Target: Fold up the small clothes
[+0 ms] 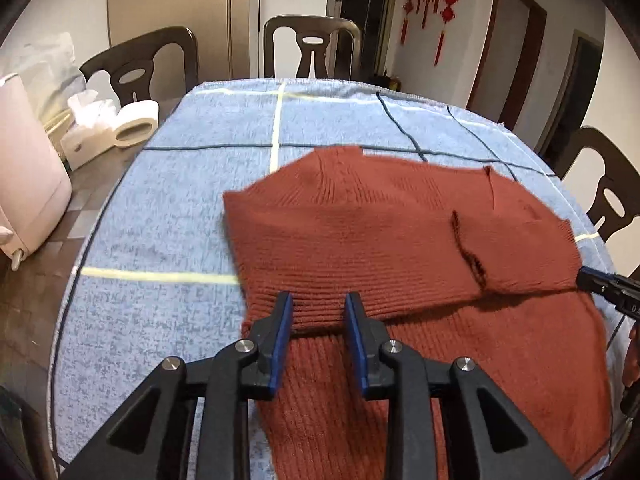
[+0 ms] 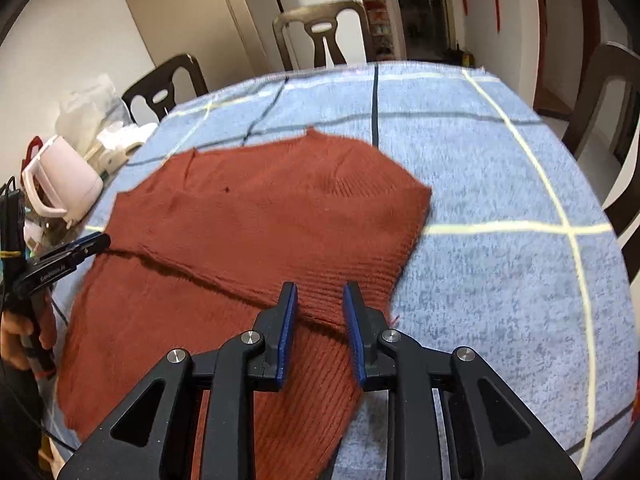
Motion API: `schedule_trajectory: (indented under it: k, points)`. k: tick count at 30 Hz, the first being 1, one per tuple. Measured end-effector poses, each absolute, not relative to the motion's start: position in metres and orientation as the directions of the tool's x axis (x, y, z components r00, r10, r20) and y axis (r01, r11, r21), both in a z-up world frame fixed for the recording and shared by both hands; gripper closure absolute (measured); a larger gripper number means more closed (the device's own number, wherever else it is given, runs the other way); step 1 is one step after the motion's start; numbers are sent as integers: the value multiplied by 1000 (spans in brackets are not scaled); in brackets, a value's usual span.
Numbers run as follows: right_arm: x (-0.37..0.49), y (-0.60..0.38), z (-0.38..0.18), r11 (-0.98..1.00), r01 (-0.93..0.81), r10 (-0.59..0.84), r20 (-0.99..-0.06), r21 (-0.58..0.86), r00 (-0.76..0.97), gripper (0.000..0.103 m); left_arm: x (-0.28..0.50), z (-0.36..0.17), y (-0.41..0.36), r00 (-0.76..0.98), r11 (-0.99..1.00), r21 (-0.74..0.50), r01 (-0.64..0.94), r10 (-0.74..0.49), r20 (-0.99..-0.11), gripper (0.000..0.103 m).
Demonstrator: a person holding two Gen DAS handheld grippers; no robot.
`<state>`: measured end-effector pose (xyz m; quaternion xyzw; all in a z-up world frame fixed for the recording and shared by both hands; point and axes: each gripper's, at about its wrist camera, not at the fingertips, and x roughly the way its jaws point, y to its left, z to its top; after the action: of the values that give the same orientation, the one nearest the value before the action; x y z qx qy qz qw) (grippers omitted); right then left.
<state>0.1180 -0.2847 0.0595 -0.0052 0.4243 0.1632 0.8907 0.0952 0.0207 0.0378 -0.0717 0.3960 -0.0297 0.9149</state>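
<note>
Blue tablecloth [image 1: 160, 220] | rust sweater [image 1: 380, 232] folded | both tools angled down, jaws parted over hem

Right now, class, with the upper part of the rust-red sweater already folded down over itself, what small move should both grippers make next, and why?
Probably lift both grippers clear and draw them back. The left gripper and right gripper both stand open at the folded edge of the sweater, their pads not pressing the knit. The fold lies flat on the blue tablecloth, so this fold looks finished.

Rust sweater [image 1: 400, 240] blurred at its edges, lower hem hidden behind the left gripper [image 1: 318, 312], table's [image 1: 160, 220] near edge cut off
</note>
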Motion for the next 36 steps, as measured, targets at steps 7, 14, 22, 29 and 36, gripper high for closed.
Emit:
schedule_trajectory:
  k: [7, 14, 22, 29, 36]
  points:
    - [113, -283, 64, 949, -289, 279, -756, 125, 592, 78, 81, 42, 17, 676, 990, -144, 11, -114, -728, 70]
    - [101, -287, 67, 933, -308, 338, -751, 187, 567, 56, 57, 40, 21, 673, 989, -148, 10, -116, -731, 64]
    - [76, -296, 58, 929, -293, 356, -764, 226, 538, 56, 27, 38, 29, 672, 983, -184, -5, -132, -729, 61]
    - [40, -307, 48, 896, -299, 439, -749, 327, 496, 55, -12, 28, 34, 659, 962, -274, 9, -212, -722, 58]
    - [4, -309, 37, 830, -313, 558, -697, 462, 451, 55, -49, 23, 29, 663, 929, -366, 47, -303, -684, 53]
